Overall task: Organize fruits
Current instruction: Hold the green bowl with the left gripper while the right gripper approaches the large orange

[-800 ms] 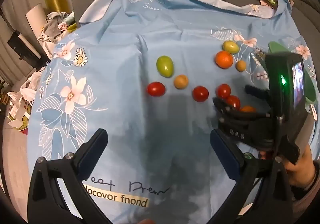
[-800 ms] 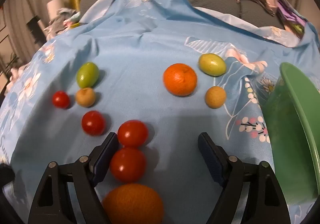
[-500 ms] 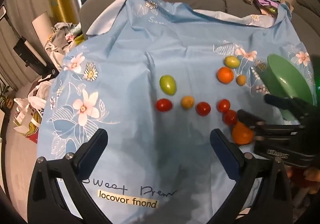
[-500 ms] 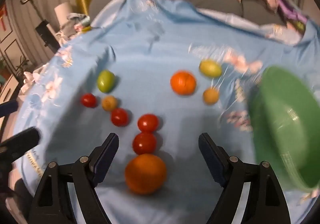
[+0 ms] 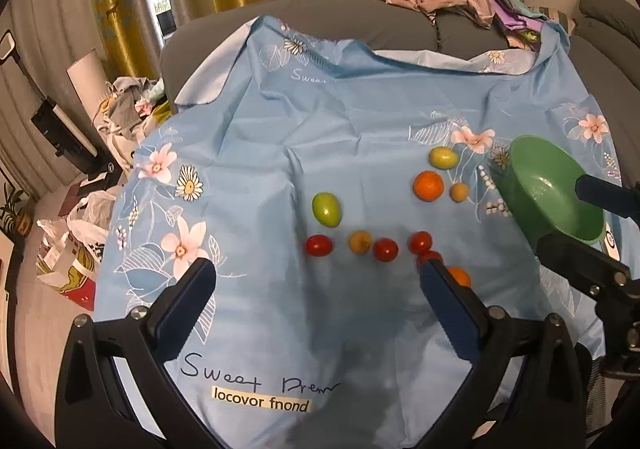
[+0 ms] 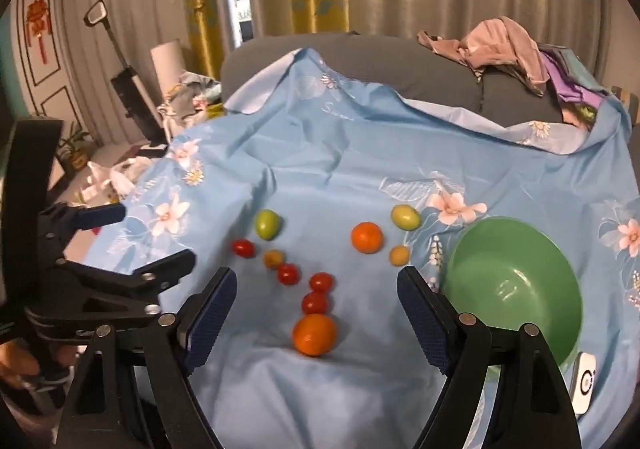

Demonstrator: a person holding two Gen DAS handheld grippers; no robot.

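Several small fruits lie on a blue flowered cloth (image 5: 340, 137): a green one (image 5: 327, 209), red tomatoes (image 5: 319, 245), a large orange (image 6: 314, 333), a second orange (image 6: 367, 237), a yellow-green one (image 6: 405, 217). An empty green bowl (image 6: 516, 285) sits at the right. My left gripper (image 5: 316, 305) is open and empty, above the cloth's near part. My right gripper (image 6: 316, 313) is open and empty, held above the large orange. The left gripper also shows in the right wrist view (image 6: 116, 241), and the right one in the left wrist view (image 5: 588, 225).
A grey sofa back (image 6: 360, 61) with piled clothes (image 6: 504, 45) rises behind the cloth. A small white device (image 6: 584, 381) lies by the bowl. Bags and clutter (image 5: 80, 233) sit on the floor at the left.
Both grippers have pulled back and up from the fruits, so the cloth and the bowl show more fully. The right gripper has drawn away to the right. Nothing was picked up.
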